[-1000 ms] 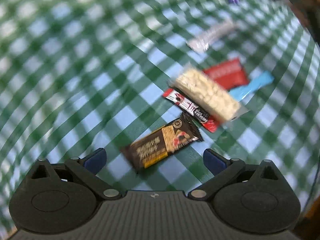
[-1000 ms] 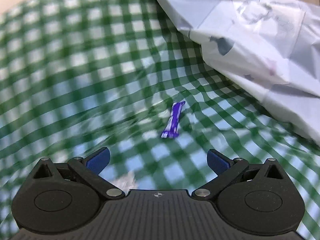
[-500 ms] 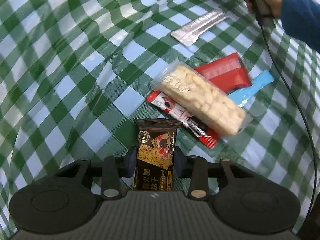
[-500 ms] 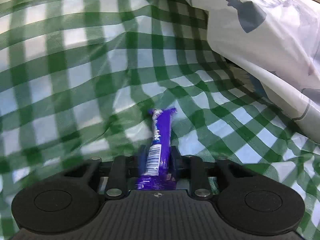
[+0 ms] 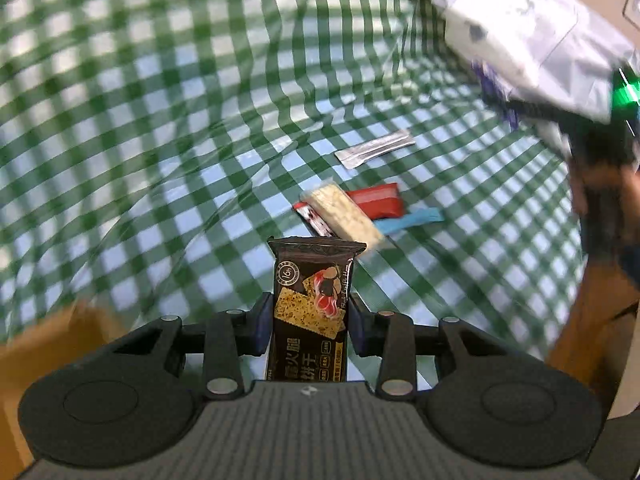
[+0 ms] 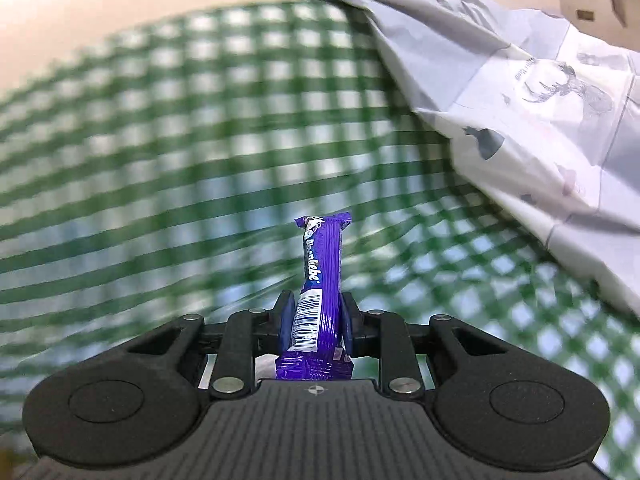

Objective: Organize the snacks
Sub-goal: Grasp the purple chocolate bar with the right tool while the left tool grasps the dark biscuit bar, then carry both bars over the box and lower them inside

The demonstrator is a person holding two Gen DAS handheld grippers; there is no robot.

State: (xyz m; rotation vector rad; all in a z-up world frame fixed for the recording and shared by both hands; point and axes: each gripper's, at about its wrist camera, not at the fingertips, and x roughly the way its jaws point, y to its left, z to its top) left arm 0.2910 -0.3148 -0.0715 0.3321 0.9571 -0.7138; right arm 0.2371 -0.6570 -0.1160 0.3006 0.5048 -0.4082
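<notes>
Left wrist view: our left gripper [image 5: 307, 326] pinches the dark cracker pack [image 5: 311, 308] across its middle, light and crushable. Beyond it, loose snacks pile [image 5: 352, 210] lies on the checked cloth [image 5: 160, 120]. Our right gripper [image 6: 316, 326] clamps the slick purple bar [image 6: 320, 276]. We see no container, only a white bag [image 6: 540, 120] whose contents are hidden.

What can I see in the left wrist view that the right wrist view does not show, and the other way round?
Only the left wrist view: the left gripper shut on a dark cracker pack, loose snacks and a silver sachet lying beyond it. Only the right wrist view: the right gripper shut on a purple bar. Both: the green checked cloth and the white bag.
</notes>
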